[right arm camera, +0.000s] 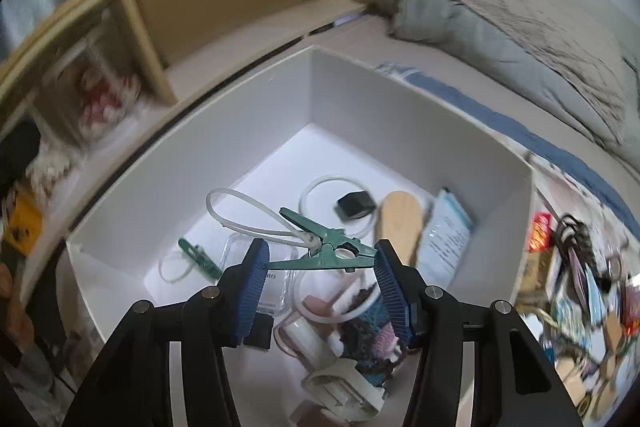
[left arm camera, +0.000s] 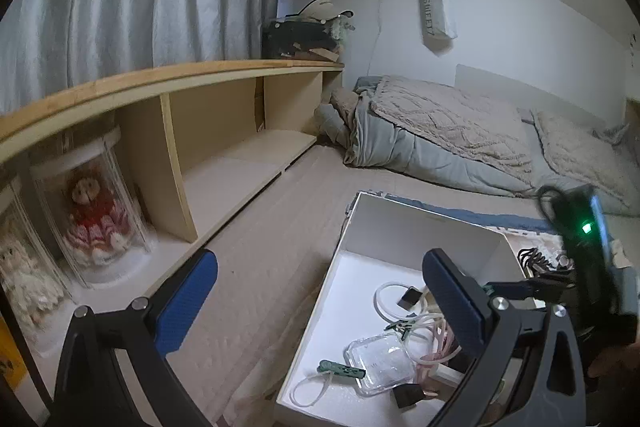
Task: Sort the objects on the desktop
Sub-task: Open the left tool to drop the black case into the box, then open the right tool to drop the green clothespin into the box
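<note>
A white box (right arm camera: 224, 147) sits on the bed and holds several small items. My right gripper (right arm camera: 320, 263) hangs over it, shut on a green clip (right arm camera: 332, 247) with a clear loop (right arm camera: 248, 211) tied to it, held across between the blue pads. Below lie a second green clip (right arm camera: 200, 255), a clear case (right arm camera: 276, 287), a wooden paddle (right arm camera: 400, 223) and a black square (right arm camera: 354, 205). My left gripper (left arm camera: 320, 291) is open and empty, above the box's left edge (left arm camera: 320, 299). The right gripper's body (left arm camera: 588, 267) shows at the right of the left wrist view.
A pile of loose desktop objects (right arm camera: 580, 287) lies right of the box. A wooden shelf unit (left arm camera: 224, 131) with a doll in a clear case (left arm camera: 92, 215) runs along the left. A folded duvet (left arm camera: 460, 135) lies behind.
</note>
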`<state>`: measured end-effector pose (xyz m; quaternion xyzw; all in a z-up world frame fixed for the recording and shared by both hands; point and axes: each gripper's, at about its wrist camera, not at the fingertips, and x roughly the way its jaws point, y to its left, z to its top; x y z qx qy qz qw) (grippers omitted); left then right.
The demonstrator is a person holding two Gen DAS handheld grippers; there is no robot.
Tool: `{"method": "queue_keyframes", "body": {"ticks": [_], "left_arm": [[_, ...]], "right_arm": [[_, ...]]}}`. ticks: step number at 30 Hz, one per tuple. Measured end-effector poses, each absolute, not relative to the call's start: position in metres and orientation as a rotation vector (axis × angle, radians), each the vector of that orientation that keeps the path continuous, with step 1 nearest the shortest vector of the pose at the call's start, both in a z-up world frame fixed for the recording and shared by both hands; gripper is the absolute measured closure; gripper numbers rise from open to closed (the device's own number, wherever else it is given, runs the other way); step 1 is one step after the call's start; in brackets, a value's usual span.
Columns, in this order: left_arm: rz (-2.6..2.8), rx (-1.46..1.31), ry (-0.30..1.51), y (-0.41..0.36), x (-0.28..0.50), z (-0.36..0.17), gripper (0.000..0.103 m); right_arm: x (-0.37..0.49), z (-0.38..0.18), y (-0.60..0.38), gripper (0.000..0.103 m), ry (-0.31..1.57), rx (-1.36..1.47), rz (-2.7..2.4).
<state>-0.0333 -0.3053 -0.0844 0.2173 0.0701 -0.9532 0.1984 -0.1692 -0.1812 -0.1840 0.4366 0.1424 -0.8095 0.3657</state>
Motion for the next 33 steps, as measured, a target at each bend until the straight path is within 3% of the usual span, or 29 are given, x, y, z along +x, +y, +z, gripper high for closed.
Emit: {"method": "queue_keyframes", "body": {"ticks": [9, 13, 17, 21, 33], "left_arm": [[-2.666, 0.636, 0.228, -0.310, -0.040, -0.093, 0.000], [-2.661, 0.636, 0.181, -0.306, -0.041, -0.093, 0.000], [-2.662, 0.644, 0.158, -0.300, -0.043, -0.093, 0.000], [-2.667, 0.651, 0.143, -0.296, -0.043, -0.093, 0.000], [-2.693, 0.624, 0.168, -0.289, -0.041, -0.085, 0.000]], "right_arm": [[-0.175, -0.193, -0.191, 0.048, 0.498, 1.131, -2.059], [-0.174, -0.191, -0.186, 0.035, 0.497, 1.092, -2.074], [-0.176, -0.189, -0.185, 0.032, 0.479, 1.074, -2.082], [-0.177, -0.182, -0.180, 0.012, 0.437, 1.036, -2.107], [-0.177, -0.163, -0.149, 0.010, 0.337, 0.966, -2.183]]}}
